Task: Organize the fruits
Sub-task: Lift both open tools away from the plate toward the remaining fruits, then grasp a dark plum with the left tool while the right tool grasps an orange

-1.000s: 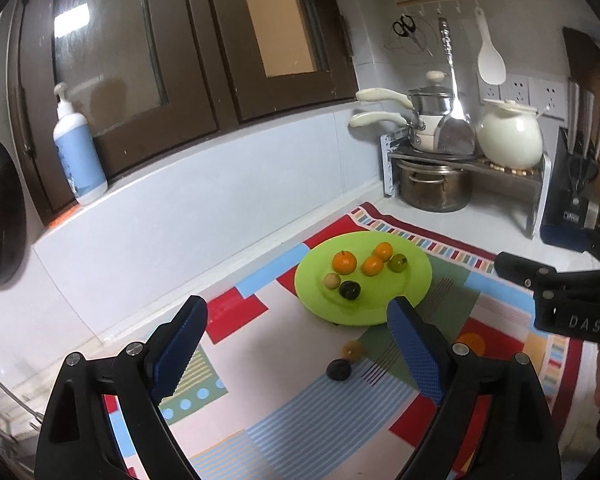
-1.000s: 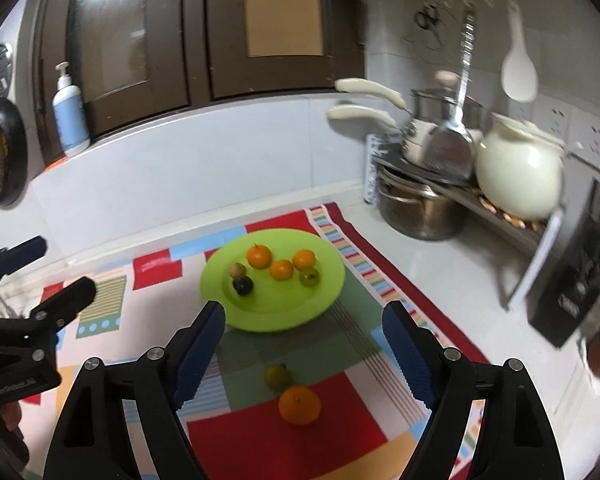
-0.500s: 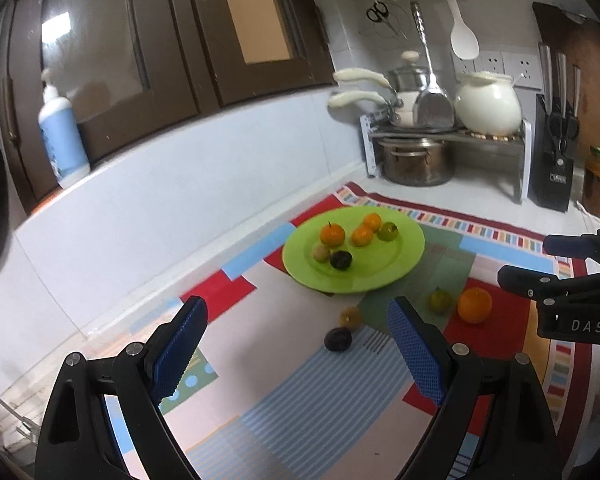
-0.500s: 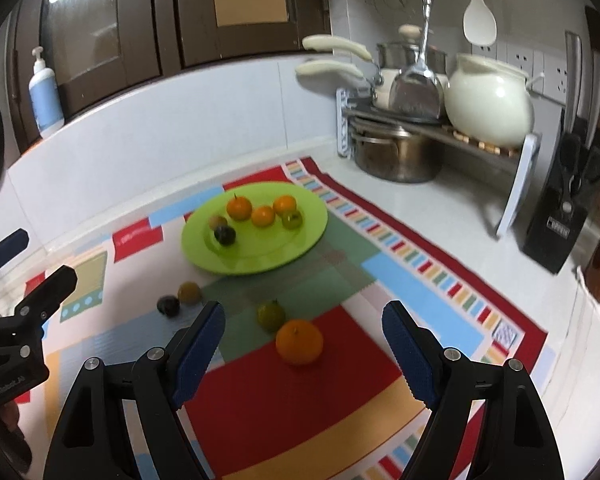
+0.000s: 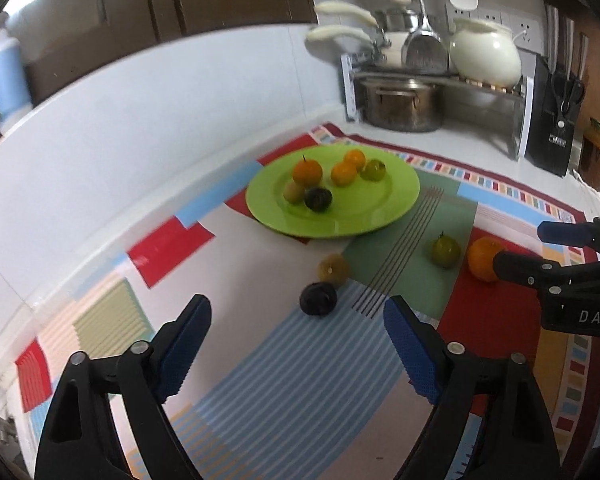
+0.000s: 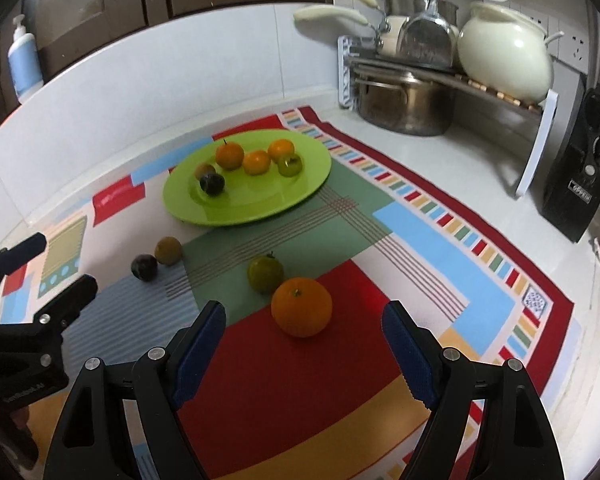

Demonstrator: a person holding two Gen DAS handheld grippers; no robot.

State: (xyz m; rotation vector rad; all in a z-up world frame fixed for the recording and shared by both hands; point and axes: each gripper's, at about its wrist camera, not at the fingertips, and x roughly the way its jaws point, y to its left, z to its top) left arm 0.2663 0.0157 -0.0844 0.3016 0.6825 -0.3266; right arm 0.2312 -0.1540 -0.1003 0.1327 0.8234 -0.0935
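Note:
A green plate [image 5: 396, 204] [image 6: 316, 184] on a colourful mat holds several small fruits: oranges, a green one, a brownish one and a dark plum. On the mat lie a dark plum [image 5: 318, 299] [image 6: 144, 267], a yellow-brown fruit [image 5: 333, 268] [image 6: 168, 251], a green fruit [image 5: 445, 251] [image 6: 265, 274] and a large orange [image 5: 483, 259] [image 6: 301, 307]. My left gripper [image 5: 298, 354] is open and empty, just short of the dark plum. My right gripper [image 6: 304, 354] is open and empty, just short of the large orange.
A metal rack [image 6: 480, 92] at the back right carries pots, a steel pot [image 6: 404, 104] and a cream kettle [image 6: 504, 52]. A black knife block [image 6: 576, 188] stands at the right. A soap bottle [image 6: 24, 60] stands on the ledge at the back left.
Both grippers have moved down and forward toward the mat. The loose fruits now sit closer to the fingers. Both stay open.

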